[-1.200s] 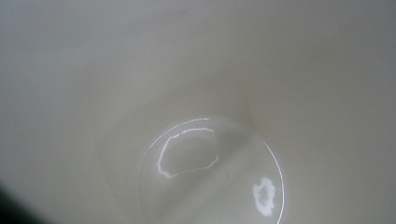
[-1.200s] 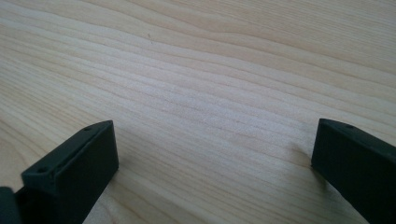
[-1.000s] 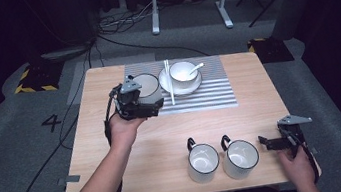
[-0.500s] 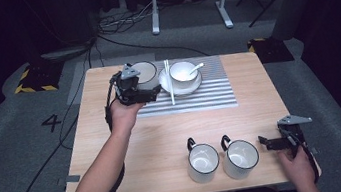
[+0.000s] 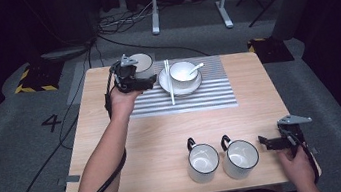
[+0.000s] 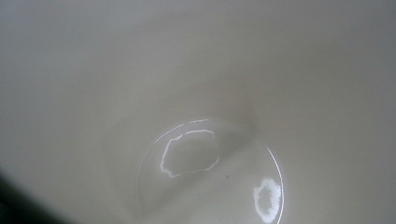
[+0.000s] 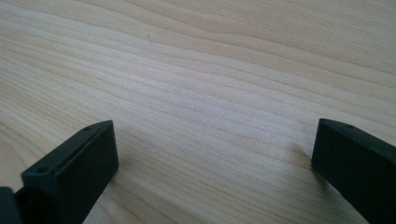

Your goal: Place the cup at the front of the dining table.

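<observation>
- A cup (image 5: 142, 62) is being handled at the far left of the table (image 5: 164, 137), right at the far-left corner of the striped mat (image 5: 209, 95), just beside the plate (image 5: 164, 81) with the bowl (image 5: 183, 72) on it.
- Biggest risk, as judged from here: the cup could get bumped into the plate or set half on the mat edge, so a tip or a clink would be likely if it's lowered carelessly. The chopsticks (image 5: 169, 81) lying across the plate could get knocked too.
- The left claw (image 5: 139, 78) is pressed up against the cup. In the left gripper view the cup's pale inside (image 6: 196, 93) is seen from very close, jaws out of sight, so whether it's clamped or loose can't be told.
- The right claw (image 5: 271, 142) is resting on the table at the near right, jaws spread wide with bare wood (image 7: 210, 93) between them, nothing held.
- Two mugs (image 5: 203, 161) are parked just left of it, close enough to be clipped if that hand gets swung.
</observation>
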The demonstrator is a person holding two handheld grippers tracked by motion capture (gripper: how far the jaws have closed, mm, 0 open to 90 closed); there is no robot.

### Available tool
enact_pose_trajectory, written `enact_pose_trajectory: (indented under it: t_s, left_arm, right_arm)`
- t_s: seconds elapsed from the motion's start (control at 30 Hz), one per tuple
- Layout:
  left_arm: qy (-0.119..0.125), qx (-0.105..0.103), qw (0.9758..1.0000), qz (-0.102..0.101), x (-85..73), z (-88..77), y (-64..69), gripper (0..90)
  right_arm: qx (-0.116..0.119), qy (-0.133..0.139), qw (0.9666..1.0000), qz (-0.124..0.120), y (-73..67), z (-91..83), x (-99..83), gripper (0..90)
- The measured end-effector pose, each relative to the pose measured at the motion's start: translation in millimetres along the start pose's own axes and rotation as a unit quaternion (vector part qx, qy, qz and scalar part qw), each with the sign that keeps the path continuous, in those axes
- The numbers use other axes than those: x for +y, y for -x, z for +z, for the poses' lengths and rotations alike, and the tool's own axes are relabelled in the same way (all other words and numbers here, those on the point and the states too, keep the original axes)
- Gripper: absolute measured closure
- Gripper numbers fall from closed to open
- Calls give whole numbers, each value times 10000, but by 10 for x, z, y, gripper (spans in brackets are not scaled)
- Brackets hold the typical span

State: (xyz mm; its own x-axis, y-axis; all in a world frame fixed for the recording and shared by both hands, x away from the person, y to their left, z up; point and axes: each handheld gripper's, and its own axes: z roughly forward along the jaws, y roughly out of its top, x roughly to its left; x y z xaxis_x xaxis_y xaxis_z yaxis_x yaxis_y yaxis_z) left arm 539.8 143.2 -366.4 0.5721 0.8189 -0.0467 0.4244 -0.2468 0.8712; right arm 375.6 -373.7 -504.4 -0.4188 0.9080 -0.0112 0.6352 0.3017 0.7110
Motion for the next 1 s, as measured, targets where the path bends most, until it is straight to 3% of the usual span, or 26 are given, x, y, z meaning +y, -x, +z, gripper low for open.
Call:
enact_pose_trajectory:
  t_s: [0.13, 0.27, 0.43, 0.67, 0.73, 0.87, 1.0]
  left_arm:
    - [73, -14, 9998, -158, -8, 76, -84, 36]
    - [115, 176, 9998, -45, -19, 172, -165, 36]
    - [63, 172, 9998, -7, -51, 262, -226, 36]
    - [-11, 294, 9991, -298, -140, 417, -269, 36]
    - [4, 341, 9990, -279, -172, 466, -280, 36]
    - [-135, 350, 9993, -6, -254, 543, -272, 36]
    - [-241, 337, 9991, 9, -334, 626, -238, 36]
  right_arm:
    - [2, 3, 10000, 13, -2, 2, 1, 4]
    - [1, 3, 10000, 14, -3, 2, 1, 4]
    - [1, 3, 10000, 12, -3, 2, 1, 4]
    - [1, 2, 10000, 13, -3, 2, 1, 4]
    - [2, 3, 10000, 14, -3, 2, 1, 4]
    - [2, 4, 10000, 13, -3, 2, 1, 4]
    - [2, 2, 10000, 14, -3, 1, 1, 4]
